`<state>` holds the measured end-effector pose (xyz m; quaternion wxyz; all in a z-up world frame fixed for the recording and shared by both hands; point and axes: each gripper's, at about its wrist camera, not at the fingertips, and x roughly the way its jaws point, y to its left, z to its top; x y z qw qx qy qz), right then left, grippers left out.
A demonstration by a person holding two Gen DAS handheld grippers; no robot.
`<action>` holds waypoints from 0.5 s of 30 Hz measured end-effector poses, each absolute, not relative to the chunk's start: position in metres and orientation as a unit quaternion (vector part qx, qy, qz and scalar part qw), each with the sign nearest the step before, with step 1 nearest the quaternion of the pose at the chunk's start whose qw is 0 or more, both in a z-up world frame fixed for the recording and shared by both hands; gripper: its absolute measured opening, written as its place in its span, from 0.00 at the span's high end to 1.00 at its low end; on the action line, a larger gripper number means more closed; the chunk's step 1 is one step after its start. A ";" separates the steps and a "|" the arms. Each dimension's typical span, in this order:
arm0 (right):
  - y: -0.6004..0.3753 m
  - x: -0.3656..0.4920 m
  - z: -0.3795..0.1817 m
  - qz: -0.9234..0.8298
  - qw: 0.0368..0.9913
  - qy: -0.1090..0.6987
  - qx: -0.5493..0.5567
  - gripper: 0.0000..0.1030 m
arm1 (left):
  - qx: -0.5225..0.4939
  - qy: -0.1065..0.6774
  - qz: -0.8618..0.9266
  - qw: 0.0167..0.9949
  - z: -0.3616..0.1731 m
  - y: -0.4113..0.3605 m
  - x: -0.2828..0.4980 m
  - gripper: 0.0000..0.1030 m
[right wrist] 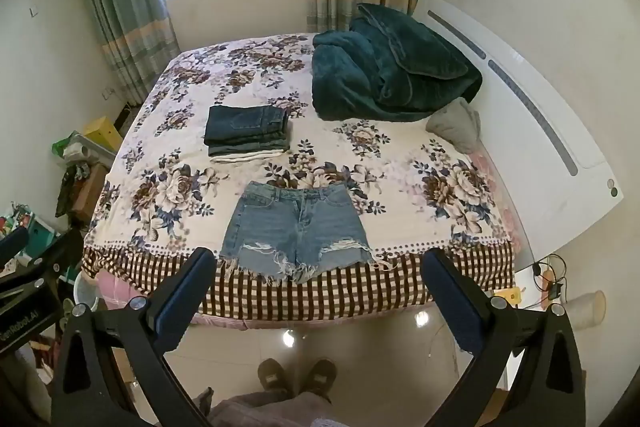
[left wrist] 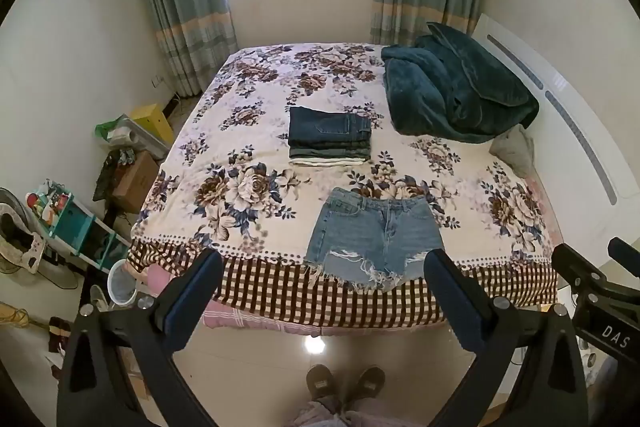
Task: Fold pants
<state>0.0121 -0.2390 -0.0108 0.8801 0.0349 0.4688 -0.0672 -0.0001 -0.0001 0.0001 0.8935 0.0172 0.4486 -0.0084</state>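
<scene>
Denim shorts [left wrist: 370, 237] lie spread flat at the near edge of the bed [left wrist: 248, 131], waistband toward the window and frayed leg hems hanging slightly over the brown checked border of the floral bedspread. Both legs lie side by side, unfolded, and the fly faces up. From the right wrist view the same shorts [right wrist: 298, 233] sit a little left of centre between the two fingers.

Behind them, toward the middle of the mattress, stands a neat stack of folded pants [left wrist: 330, 137], dark jeans on top and paler layers underneath; how many garments it holds is hard to say from here. The stack and the shorts are apart, with a strip of flowered cloth between them.

A crumpled teal blanket [left wrist: 456, 95] is heaped at the far right of the bed against the white headboard [left wrist: 560, 95], with a grey pillow [left wrist: 514, 149] just beside it.

The left gripper [left wrist: 324, 263] hangs above the floor short of the bed, jaws spread wide and empty. The right gripper [right wrist: 320, 261] is held the same way, wide and holding nothing; part of its body shows at the right edge of the left view. Neither touches the fabric. The person's slippers [left wrist: 344, 381] stand on the glossy floor below.
</scene>
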 end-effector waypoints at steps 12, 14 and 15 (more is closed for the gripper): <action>-0.237 0.011 -0.009 -0.067 0.879 0.471 0.035 0.00 | 0.012 0.450 -0.012 0.893 0.000 0.000 0.000 0.00; -0.236 0.011 -0.008 -0.066 0.879 0.471 0.035 0.00 | 0.012 0.449 -0.012 0.893 0.000 0.000 0.000 0.00; -0.236 0.011 -0.007 -0.067 0.879 0.471 0.035 0.00 | 0.011 0.449 -0.011 0.893 0.000 0.000 0.000 0.00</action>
